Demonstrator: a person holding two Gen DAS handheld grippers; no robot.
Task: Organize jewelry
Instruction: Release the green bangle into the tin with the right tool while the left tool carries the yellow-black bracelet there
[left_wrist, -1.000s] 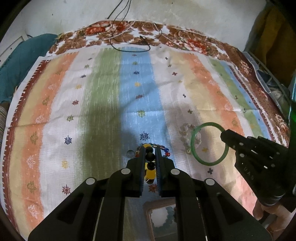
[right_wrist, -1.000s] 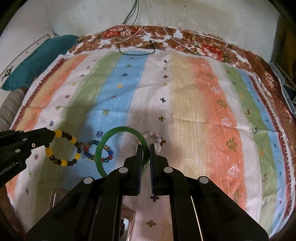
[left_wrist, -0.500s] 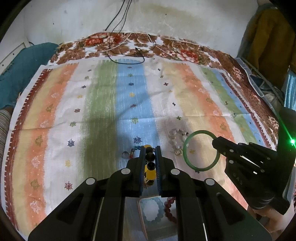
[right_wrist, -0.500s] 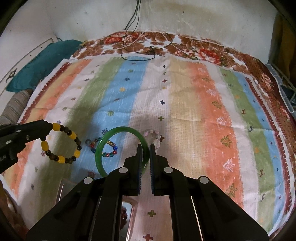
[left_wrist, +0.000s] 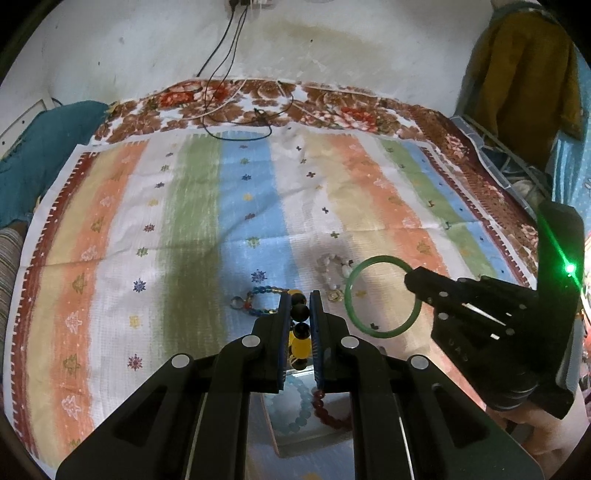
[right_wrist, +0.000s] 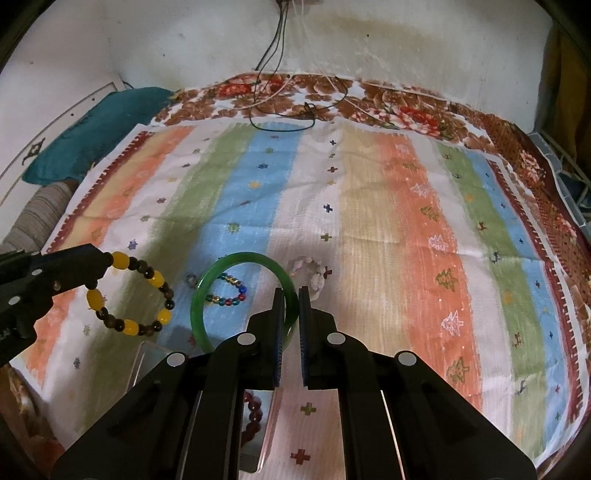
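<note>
My left gripper (left_wrist: 300, 295) is shut on a yellow and dark bead bracelet (left_wrist: 300, 314), held above the striped cloth; in the right wrist view that bracelet (right_wrist: 129, 293) hangs from the left gripper (right_wrist: 99, 266). My right gripper (right_wrist: 291, 291) is shut on a green bangle (right_wrist: 240, 258), which also shows in the left wrist view as a green bangle (left_wrist: 382, 295) at the right gripper (left_wrist: 410, 277). A multicoloured bead bracelet (left_wrist: 258, 301) and a pale bead bracelet (left_wrist: 334, 271) lie on the cloth. A clear box (left_wrist: 306, 417) below the grippers holds a light blue and a dark red bracelet.
The striped cloth (left_wrist: 184, 221) covers a bed with a floral blanket (left_wrist: 258, 107) at the far edge. Black and white cables (left_wrist: 236, 92) trail down the wall onto it. A teal cushion (left_wrist: 33, 155) lies at the left. Clothes hang at the right.
Both grippers have risen and drawn back with their bracelets still held. The clear box with two bracelets has come further into view beneath them.
</note>
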